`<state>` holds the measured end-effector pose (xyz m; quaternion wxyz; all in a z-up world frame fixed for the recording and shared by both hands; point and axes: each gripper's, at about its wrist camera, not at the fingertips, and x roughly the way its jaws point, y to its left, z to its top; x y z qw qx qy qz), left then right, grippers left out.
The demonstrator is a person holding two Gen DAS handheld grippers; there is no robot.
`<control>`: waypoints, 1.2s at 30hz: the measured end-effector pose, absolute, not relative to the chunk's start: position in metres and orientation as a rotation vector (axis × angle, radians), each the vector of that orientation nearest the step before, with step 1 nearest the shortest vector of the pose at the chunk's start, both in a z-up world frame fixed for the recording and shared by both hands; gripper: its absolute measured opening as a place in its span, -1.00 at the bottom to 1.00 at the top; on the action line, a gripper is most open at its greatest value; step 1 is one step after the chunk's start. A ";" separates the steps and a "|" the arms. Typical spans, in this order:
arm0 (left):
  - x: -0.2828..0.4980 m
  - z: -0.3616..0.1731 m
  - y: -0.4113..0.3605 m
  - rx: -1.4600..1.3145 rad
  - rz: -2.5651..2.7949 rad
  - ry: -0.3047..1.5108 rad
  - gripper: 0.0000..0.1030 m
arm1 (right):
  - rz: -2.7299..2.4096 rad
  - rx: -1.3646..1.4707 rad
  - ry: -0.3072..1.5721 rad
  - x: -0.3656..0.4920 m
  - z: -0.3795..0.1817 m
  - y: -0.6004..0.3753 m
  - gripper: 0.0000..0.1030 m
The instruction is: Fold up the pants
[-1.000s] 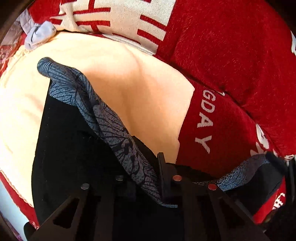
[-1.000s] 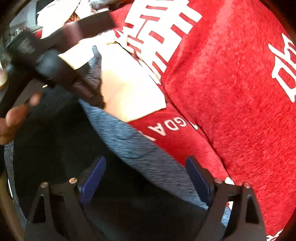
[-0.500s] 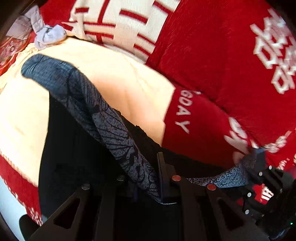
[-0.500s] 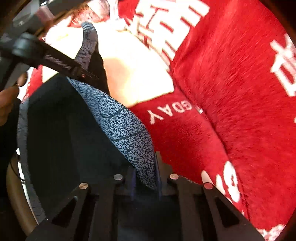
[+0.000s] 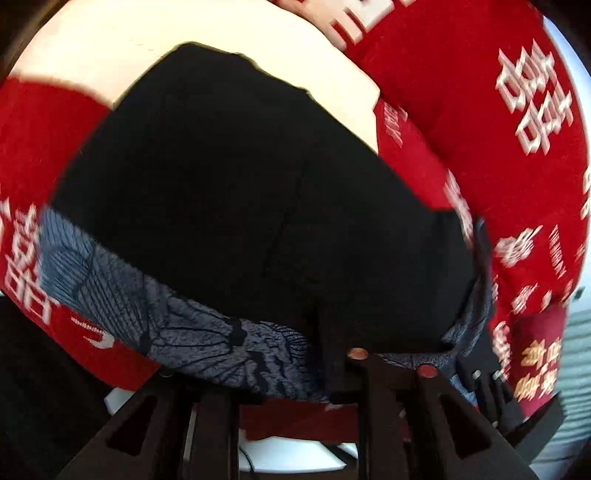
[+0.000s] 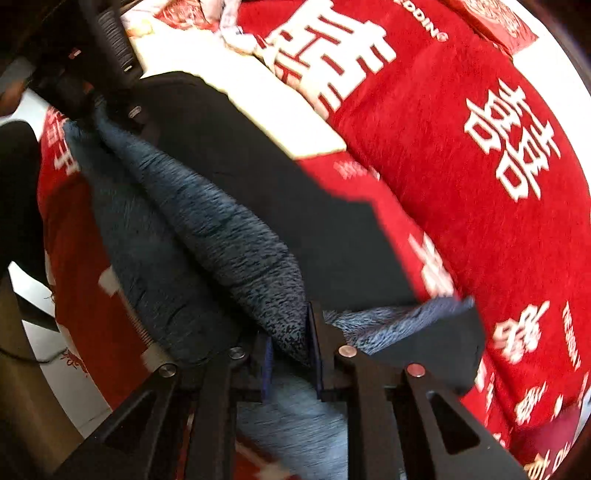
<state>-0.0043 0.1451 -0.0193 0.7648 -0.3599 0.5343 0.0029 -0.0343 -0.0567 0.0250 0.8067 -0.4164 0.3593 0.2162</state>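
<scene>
Black pants (image 5: 258, 184) with a grey patterned waistband (image 5: 129, 302) lie spread over a red bed cover. My left gripper (image 5: 288, 365) pinches the waistband. Its jaws are opening slightly, but the fabric is still pressed between them. In the right wrist view the same pants (image 6: 258, 177) run away from me. The waistband (image 6: 221, 229) is bunched into my right gripper (image 6: 291, 347), whose jaws are also opening a little around the pinched cloth. The waistband hangs taut between both grippers. The left gripper (image 6: 107, 74) shows at top left, the right gripper (image 5: 484, 369) at the right edge.
A red blanket (image 5: 480, 110) with white characters covers the bed, with a cream panel (image 5: 184, 26) behind the pants. Crumpled pale cloth (image 6: 236, 29) lies at the far end. The bed's near edge and white floor (image 5: 295, 454) sit below the grippers. A dark sleeve (image 6: 18, 184) is at left.
The right gripper went from wide open to closed on the waistband. Both grippers then swept sideways with the waistband, and the pants now lie stretched out flatter over the red cover.
</scene>
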 end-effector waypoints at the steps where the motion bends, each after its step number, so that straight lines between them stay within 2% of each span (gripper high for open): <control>1: -0.006 -0.017 0.145 -0.769 0.013 1.161 -0.53 | 0.450 -0.913 0.746 -0.038 0.024 -0.056 -0.60; 3: -0.009 -0.009 0.144 -0.727 0.029 1.161 -0.53 | 0.420 -0.969 0.729 -0.044 0.025 -0.051 -0.55; 5: -0.014 0.000 0.142 -0.680 0.037 1.164 -0.53 | 0.465 -0.943 0.766 -0.050 0.039 -0.054 -0.34; 7: -0.023 0.007 0.141 -0.637 0.041 1.159 -0.52 | 0.536 -0.846 0.801 -0.049 0.060 -0.060 -0.23; 9: -0.033 0.014 0.144 -0.615 0.046 1.149 -0.53 | 0.617 -0.689 0.842 -0.046 0.089 -0.071 0.06; 10: -0.035 0.016 0.145 -0.610 0.045 1.146 -0.53 | 0.631 -0.609 0.844 -0.038 0.104 -0.078 0.33; 11: -0.039 0.018 0.147 -0.604 0.042 1.141 -0.53 | 0.621 -0.571 0.836 -0.039 0.108 -0.080 0.52; 16: -0.040 0.023 0.148 -0.582 0.061 1.135 -0.52 | 0.492 -0.417 0.866 0.018 0.121 -0.078 0.55; 23: -0.048 0.034 0.154 -0.571 0.065 1.143 -0.53 | 0.304 -0.480 1.110 0.033 0.043 -0.081 0.55; 29: -0.038 0.067 0.144 -0.554 -0.006 1.094 -0.53 | 0.321 -0.272 1.106 0.023 0.065 -0.124 0.56; 30: -0.029 0.074 0.134 -0.520 -0.037 1.083 -0.46 | 0.309 -0.257 1.091 0.026 0.072 -0.129 0.56; 31: -0.017 0.078 0.123 -0.483 -0.063 1.077 -0.24 | 0.291 -0.249 1.069 0.031 0.080 -0.133 0.56; 32: -0.001 0.079 0.109 -0.436 -0.067 1.081 0.64 | 0.275 -0.244 1.050 0.038 0.085 -0.136 0.56; 33: 0.012 0.078 0.097 -0.396 -0.046 1.080 1.00 | 0.261 -0.239 1.035 0.044 0.089 -0.139 0.56; 36: 0.051 0.063 0.056 -0.241 -0.028 1.093 1.00 | 0.169 -0.225 0.999 0.079 0.101 -0.154 0.59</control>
